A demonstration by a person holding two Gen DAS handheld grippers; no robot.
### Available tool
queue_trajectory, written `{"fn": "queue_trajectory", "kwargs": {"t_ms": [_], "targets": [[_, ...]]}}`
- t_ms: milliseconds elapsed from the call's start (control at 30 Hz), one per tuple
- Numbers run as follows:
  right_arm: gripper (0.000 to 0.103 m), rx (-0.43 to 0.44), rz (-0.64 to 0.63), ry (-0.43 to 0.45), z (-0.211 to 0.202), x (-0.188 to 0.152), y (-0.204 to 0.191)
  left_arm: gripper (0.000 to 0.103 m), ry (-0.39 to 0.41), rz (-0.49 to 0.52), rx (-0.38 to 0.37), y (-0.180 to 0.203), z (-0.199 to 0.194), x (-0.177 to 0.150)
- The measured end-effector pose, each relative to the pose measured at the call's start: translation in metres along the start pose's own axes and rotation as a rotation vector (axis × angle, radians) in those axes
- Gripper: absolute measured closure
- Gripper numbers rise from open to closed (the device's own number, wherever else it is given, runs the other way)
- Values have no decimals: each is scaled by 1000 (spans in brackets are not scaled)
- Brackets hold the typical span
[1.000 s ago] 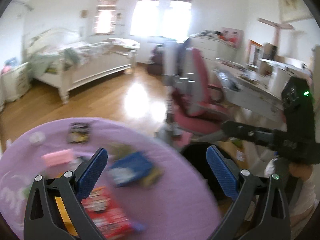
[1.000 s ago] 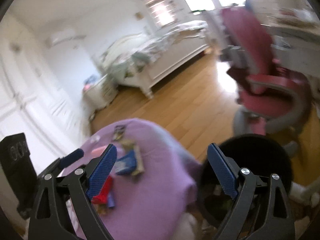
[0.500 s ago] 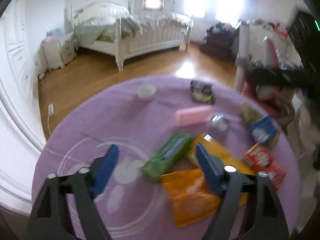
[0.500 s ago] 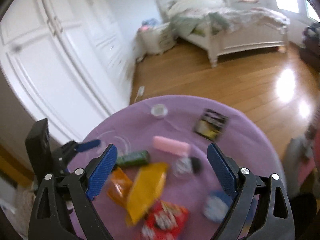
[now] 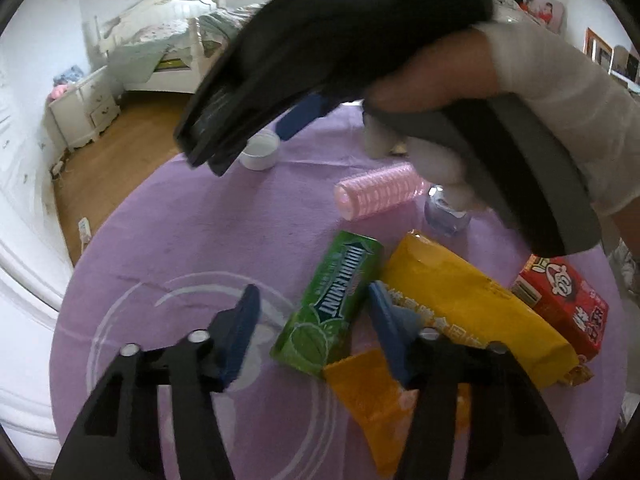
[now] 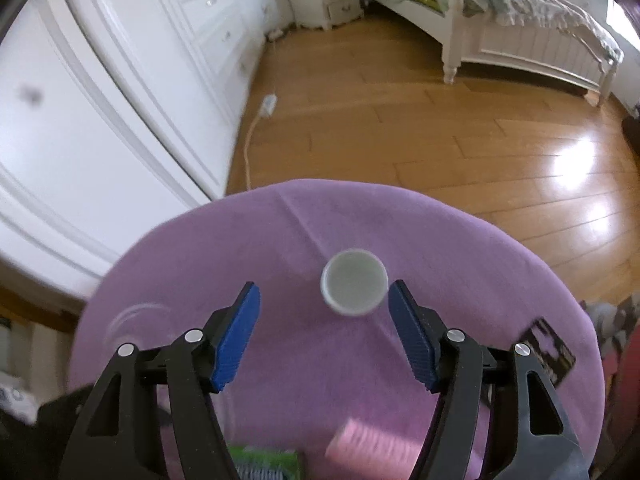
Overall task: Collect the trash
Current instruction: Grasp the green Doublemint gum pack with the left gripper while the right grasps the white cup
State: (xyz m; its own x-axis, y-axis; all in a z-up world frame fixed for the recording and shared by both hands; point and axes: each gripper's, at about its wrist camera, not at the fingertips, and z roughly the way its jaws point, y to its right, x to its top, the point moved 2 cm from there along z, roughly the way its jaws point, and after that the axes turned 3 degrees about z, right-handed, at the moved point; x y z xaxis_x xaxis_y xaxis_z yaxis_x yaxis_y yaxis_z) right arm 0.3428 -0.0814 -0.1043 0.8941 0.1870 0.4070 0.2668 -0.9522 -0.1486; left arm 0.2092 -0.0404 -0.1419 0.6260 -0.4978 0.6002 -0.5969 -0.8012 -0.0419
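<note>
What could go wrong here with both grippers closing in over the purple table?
1. The left gripper, jaws just closing, straddles the green gum pack, but its right pad overlaps the yellow bag; it may pinch both.
2. The right gripper, also closing, has the small white cup off-centre near one pad; it could tip or skid.
3. The right gripper's body hangs over the left one's view, so a collision looks possible.

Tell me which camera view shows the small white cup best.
The right wrist view: the small white cup stands unobstructed on the purple tablecloth, its open mouth visible, just ahead of the right gripper. In the left wrist view the cup is farther away and partly hidden behind the right gripper's body.
</note>
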Motion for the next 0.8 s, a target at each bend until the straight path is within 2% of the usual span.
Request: {"fn": "queue_trajectory", "kwargs": {"t_ms": [100, 133, 167, 267, 367, 500, 633, 733, 800], "targets": [[51, -22, -10, -18, 11, 1, -1, 63, -1, -8, 16, -2, 3, -2], [55, -34, -15, -17, 12, -2, -1, 69, 2, -16, 18, -3, 2, -2], [66, -38, -19, -16, 12, -4, 1, 70, 6, -36, 16, -7, 1, -3], [66, 11, 6, -16, 5, -13, 8, 71, 15, -115, -19, -17, -4, -8], [66, 65, 27, 35, -22, -25, 14, 72, 57, -158, 2, -25, -19, -12], [65, 183, 66, 156, -83, -56, 19, 72, 145, -217, -22, -27, -53, -16], [65, 287, 124, 320, -149, -100, 30, 71, 213, -234, -51, -13, -81, -11], [65, 328, 204, 430, -188, -138, 48, 71, 255, -237, -79, 8, -99, -5], [65, 324, 258, 495, -213, -169, 65, 71, 273, -234, -104, 23, -102, 4]]}}
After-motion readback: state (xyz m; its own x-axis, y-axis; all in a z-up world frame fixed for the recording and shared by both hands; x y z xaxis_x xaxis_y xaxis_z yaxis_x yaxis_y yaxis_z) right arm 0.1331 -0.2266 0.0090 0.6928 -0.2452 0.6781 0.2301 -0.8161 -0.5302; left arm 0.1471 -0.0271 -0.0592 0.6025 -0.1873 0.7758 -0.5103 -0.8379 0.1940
